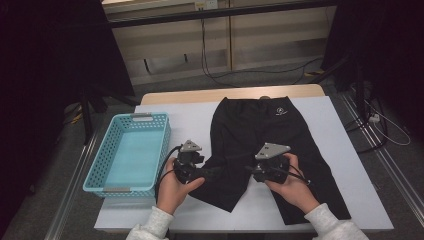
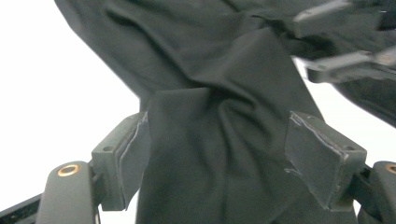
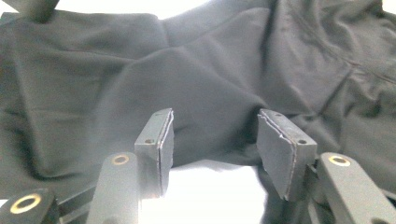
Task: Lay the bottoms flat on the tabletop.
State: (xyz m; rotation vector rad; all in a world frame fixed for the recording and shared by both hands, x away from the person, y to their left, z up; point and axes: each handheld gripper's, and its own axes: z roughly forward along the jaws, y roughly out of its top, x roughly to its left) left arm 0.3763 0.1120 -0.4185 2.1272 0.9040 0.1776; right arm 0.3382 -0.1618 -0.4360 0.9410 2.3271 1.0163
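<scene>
A black pair of shorts (image 1: 250, 130) lies spread on the white table (image 1: 190, 120), waistband at the far side with a small white logo. Its left leg is twisted toward the near left. My left gripper (image 1: 212, 173) points right at that leg. In the left gripper view my left gripper (image 2: 219, 135) stands open with a fold of the black cloth (image 2: 219, 154) between the pads, which do not press on it. My right gripper (image 1: 250, 173) points left at the crotch area. In its own view my right gripper (image 3: 215, 140) stands open just short of the cloth (image 3: 196, 84).
A light blue perforated basket (image 1: 100, 172) stands at the table's left side, close to my left hand. The right gripper's jaws show at the upper right of the left gripper view. Cables and dark stands lie on the floor beyond the table.
</scene>
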